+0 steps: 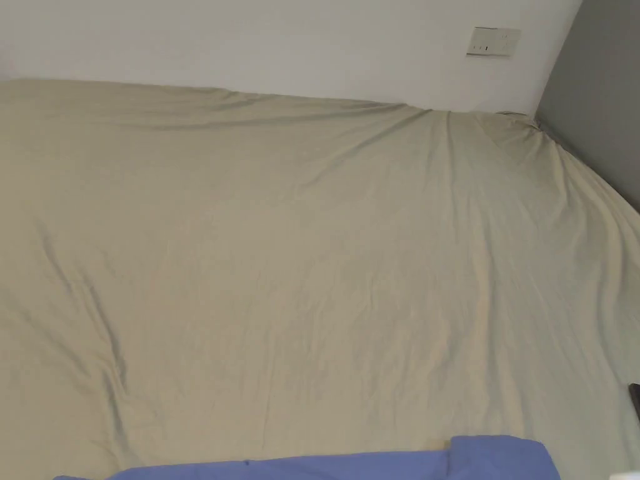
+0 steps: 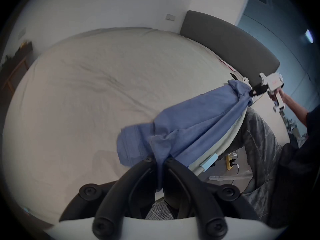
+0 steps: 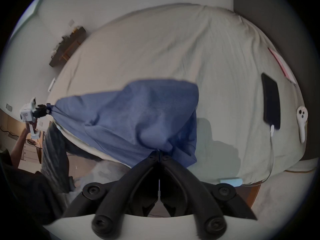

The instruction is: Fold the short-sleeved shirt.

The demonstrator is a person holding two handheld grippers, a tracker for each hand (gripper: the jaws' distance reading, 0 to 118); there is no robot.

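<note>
The left gripper [image 2: 158, 160] clamps one end of the blue shirt [image 2: 187, 131], stretched over the near edge of the bed [image 1: 300, 237]; the right gripper [image 3: 160, 152] pinches the other end (no writing is readable).

Shirt [image 3: 138, 115]: plain blue, unpatterned, pinched between the black jaws of the right gripper [image 3: 159, 154] and of the left gripper [image 2: 160, 160]. Gripper bodies: white. Bed sheet [image 1: 300, 237] beyond the grippers: pale beige, plain. Headboard [image 2: 230, 41]: dark grey. Wall [image 1: 281, 44]: white. Phone [image 3: 271, 101] right of the right gripper: black, with a white cable [image 3: 271, 131]. Controller [image 3: 302, 122] beside it: white.
</note>
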